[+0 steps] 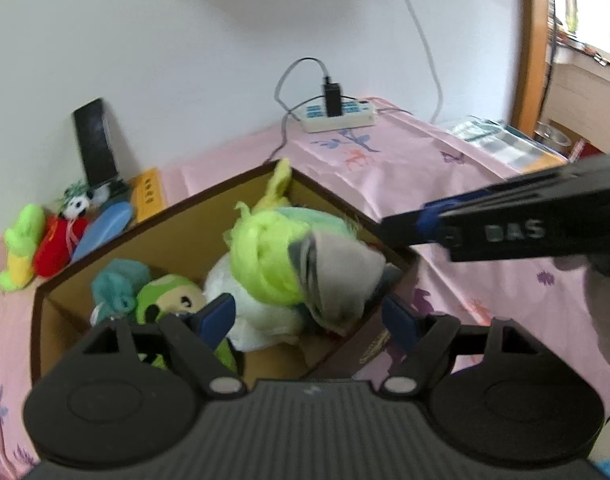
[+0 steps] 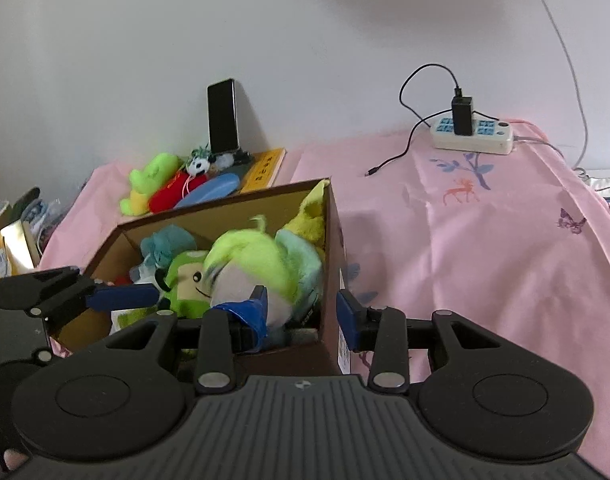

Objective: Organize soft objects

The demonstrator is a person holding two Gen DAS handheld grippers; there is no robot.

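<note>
Here, a cardboard box [image 2: 329, 240] is holding plush toys [image 2: 261, 264]; left gripper [image 1: 309, 316] fingers are standing spread, right gripper [image 2: 301, 312] straddling the box wall, "DAS" legible.

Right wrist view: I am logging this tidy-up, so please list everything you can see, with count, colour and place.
box: one, brown, on cloth
toys in box: about five, green, teal, yellow, white, piled inside
toys by wall: about four, green, red, blue, panda, beyond box
phone: one, black, leaning on wall
book: one, yellow, beside phone
power strip: one, white, far right; black charger plugged in
cloth: one, pink, covering the surface
left gripper: one, black, open over box
right gripper: one, black, open, astride box wall
</note>
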